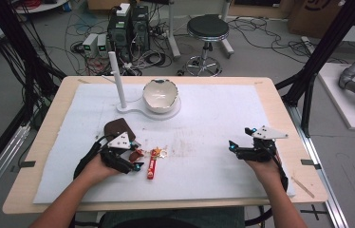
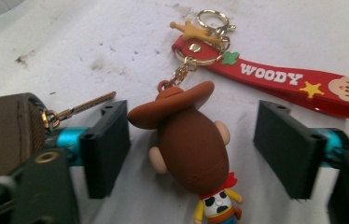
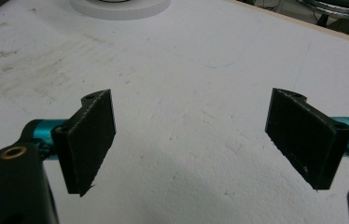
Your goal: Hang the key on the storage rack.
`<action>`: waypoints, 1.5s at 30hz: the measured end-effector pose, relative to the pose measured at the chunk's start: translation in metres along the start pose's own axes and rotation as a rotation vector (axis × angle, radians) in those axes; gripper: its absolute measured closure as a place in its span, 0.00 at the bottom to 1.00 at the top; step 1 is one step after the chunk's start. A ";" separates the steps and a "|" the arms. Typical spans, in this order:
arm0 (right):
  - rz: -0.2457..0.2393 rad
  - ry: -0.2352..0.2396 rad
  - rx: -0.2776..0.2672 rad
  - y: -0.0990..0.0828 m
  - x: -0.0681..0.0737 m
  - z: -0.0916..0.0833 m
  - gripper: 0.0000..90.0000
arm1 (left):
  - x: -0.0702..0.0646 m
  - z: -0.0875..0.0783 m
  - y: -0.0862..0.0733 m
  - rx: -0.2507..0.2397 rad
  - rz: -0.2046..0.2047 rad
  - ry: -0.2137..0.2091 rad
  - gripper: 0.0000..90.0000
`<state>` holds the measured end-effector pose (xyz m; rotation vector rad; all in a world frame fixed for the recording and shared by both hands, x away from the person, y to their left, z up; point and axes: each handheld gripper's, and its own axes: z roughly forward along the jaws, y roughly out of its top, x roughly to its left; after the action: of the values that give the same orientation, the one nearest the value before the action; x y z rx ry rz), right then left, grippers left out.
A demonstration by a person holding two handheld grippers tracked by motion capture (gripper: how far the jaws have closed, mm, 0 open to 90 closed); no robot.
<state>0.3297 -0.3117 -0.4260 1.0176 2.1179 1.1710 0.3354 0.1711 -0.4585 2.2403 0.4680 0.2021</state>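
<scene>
A cowboy-figure keychain [image 2: 189,142] with a brown hat lies on the white mat, joined by gold rings to a red "WOODY" strap [image 2: 284,81]. My left gripper [image 2: 191,149] stands open with the figure's head between its jaws, not touching them. In the high view the left gripper [image 1: 135,159] sits at the keychain [image 1: 140,153], with the red strap [image 1: 152,167] just to its right. A brown pouch [image 1: 115,127] with a zip pull [image 2: 86,105] lies beside it. My right gripper [image 1: 239,142] hovers open over bare mat [image 3: 191,140] at the right.
A white bowl [image 1: 160,95] rests on a white stand base [image 1: 140,111] with an upright post [image 1: 117,78] at the back of the mat. The wooden table edge [image 1: 303,142] runs along the right. A stool [image 1: 207,28] and computers stand on the floor beyond.
</scene>
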 end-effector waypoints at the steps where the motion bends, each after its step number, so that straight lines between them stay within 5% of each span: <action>1: 0.004 0.005 0.001 0.000 0.001 0.000 0.18 | 0.000 0.000 0.000 -0.002 -0.001 -0.002 0.42; 4: -0.004 0.005 0.002 0.000 0.001 0.000 0.18 | -0.002 -0.001 0.002 0.002 0.028 -0.012 0.52; 14: -0.004 0.007 0.003 0.001 0.003 0.000 0.18 | -0.003 -0.002 0.005 0.018 0.046 -0.013 0.54; 32: -0.005 0.012 0.006 0.001 0.003 0.001 0.18 | -0.004 -0.034 0.028 -0.139 0.007 -0.019 0.54; 45: -0.001 0.018 0.006 0.001 0.004 0.003 0.18 | 0.001 -0.058 0.054 -0.204 0.031 -0.014 0.54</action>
<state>0.3300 -0.3070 -0.4265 1.0116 2.1367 1.1785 0.3336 0.1800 -0.3802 2.0491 0.3877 0.2388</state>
